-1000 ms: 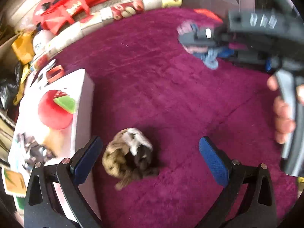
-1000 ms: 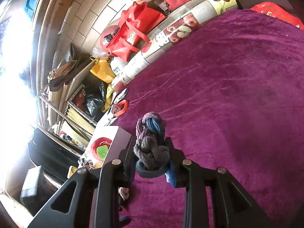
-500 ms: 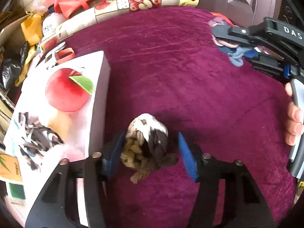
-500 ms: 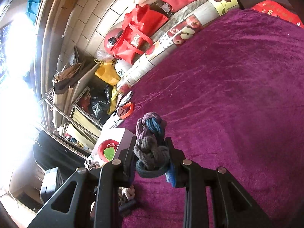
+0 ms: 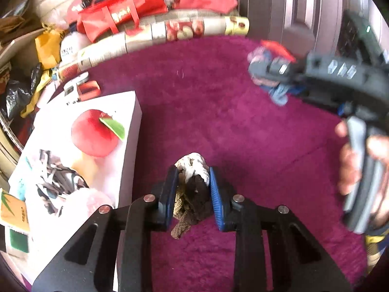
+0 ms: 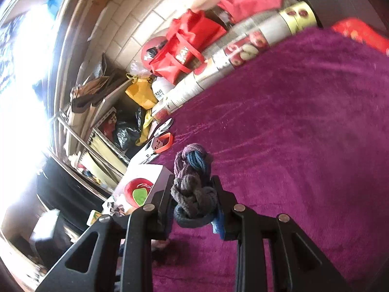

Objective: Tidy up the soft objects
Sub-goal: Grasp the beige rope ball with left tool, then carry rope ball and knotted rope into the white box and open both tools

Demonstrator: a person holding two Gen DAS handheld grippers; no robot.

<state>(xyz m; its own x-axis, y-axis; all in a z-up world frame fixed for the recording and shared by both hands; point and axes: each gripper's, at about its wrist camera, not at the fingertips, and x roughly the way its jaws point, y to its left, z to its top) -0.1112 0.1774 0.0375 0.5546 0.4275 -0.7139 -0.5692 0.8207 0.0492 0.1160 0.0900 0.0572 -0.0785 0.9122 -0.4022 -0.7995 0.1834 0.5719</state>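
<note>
My left gripper (image 5: 192, 189) is shut on a knotted bundle of white, brown and olive cloth (image 5: 192, 170), held just above the purple carpet (image 5: 218, 112). My right gripper (image 6: 194, 202) is shut on a knotted bundle of grey, blue and mauve cloth (image 6: 192, 177) and holds it above the carpet (image 6: 304, 133). The right gripper with its bundle (image 5: 269, 73) also shows blurred at the upper right of the left wrist view, with the hand (image 5: 352, 165) on its handle.
A white box with a red apple print (image 5: 80, 150) lies left of my left gripper; it also shows in the right wrist view (image 6: 143, 185). A rolled mat (image 5: 158, 34), red bags (image 5: 121, 17) and clutter line the carpet's far edge. A door (image 5: 291, 4) stands behind.
My left gripper has closed on the white and brown bundle and lifted it slightly. My right gripper stays shut on its bundle and has shifted in the air.
</note>
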